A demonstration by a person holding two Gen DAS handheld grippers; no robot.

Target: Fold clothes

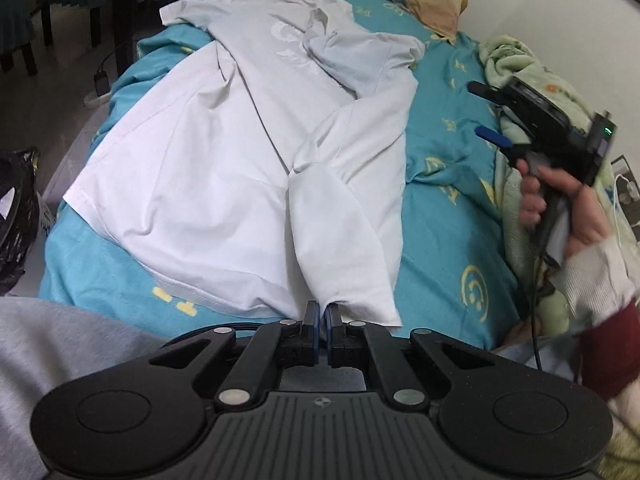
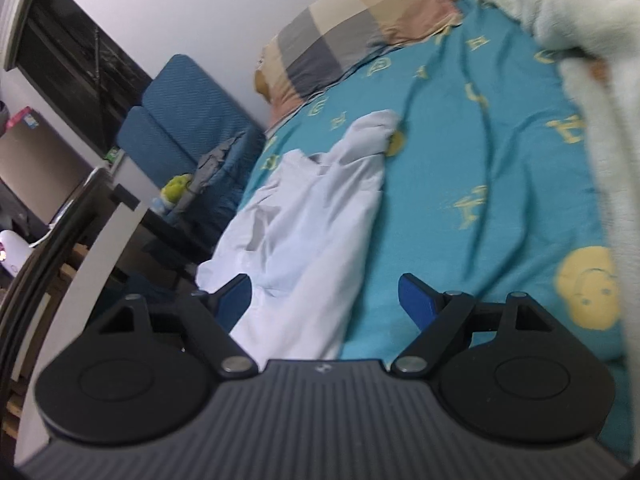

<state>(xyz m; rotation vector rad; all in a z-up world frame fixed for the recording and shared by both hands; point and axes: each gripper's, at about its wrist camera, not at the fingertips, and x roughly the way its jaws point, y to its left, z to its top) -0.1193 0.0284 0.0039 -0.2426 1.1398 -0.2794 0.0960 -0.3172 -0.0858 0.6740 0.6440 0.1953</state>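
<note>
Left wrist view: the left gripper (image 1: 322, 312) has its blue-padded jaws pressed nearly together on the near edge of a white T-shirt (image 1: 224, 168) — a fold of the hem is pinched between the pads. From that pinch a flap of the shirt runs up and away, lying over the rest of the garment, which is spread crumpled across the teal bedsheet (image 1: 448, 240) with its yellow pattern; a faint grey print shows on the chest near the far end. To the right, well apart from the shirt, a hand (image 1: 560, 204) in a white cuff and dark red sleeve holds the right gripper (image 1: 486, 114), its two fingers spread wide with nothing between them, above the sheet beside a pale green fleece blanket (image 1: 516, 60). A checked pillow (image 1: 436, 0) lies at the head of the bed. In the right wrist view the right gripper's fingers (image 2: 416, 300) stand wide apart and empty, the shirt's edge lying on the sheet below and between them — not touched.
</note>
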